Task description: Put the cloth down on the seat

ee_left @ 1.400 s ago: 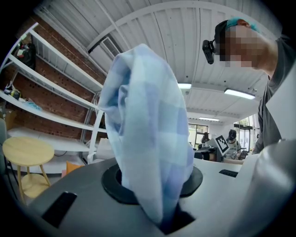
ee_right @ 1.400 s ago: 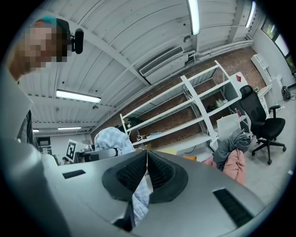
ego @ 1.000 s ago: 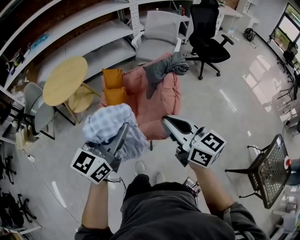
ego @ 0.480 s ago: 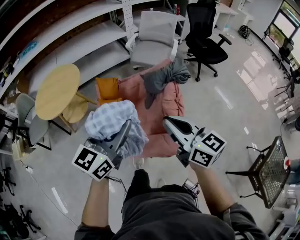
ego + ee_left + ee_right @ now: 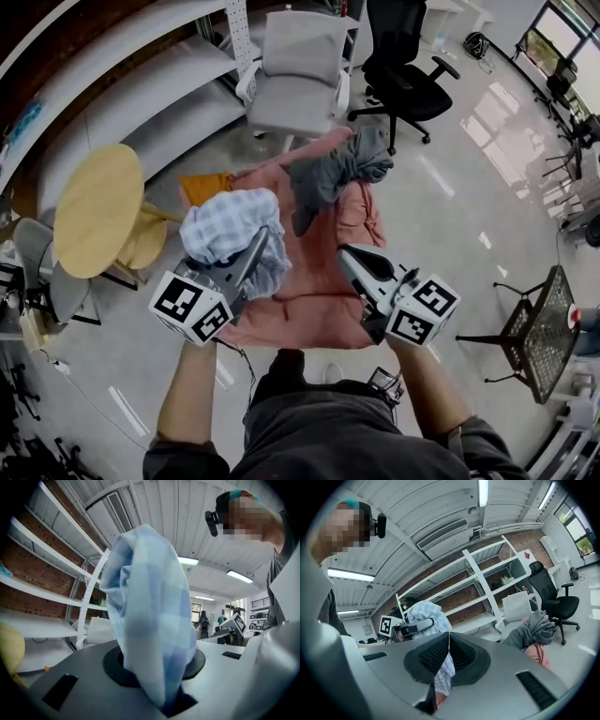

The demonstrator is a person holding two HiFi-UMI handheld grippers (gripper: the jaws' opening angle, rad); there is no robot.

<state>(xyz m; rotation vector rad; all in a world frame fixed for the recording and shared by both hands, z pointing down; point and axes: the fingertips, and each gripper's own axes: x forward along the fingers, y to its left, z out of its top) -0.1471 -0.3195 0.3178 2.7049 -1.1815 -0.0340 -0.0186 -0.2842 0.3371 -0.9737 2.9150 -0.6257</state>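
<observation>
Plainly the pink seat (image 5: 309, 305) is where things are headed: it lies below and between the two tools, its front cushion bare. A grey garment (image 5: 333, 173) is heaped along its back edge toward the far right corner, and an orange cushion (image 5: 206, 186) sits by its far left corner, so the open front half looks like the sensible landing spot. The checked cloth (image 5: 230, 234) is not down yet. It hangs bunched in the air over the seat's left edge, pinched at its lower end by the left gripper (image 5: 255, 251), whose jaws are narrowed onto the fabric. Gathering it this way keeps it from trailing. The right gripper (image 5: 352, 261) has its jaws drawn together with nothing in them, held over the seat's right front, likely free to spread the cloth.
</observation>
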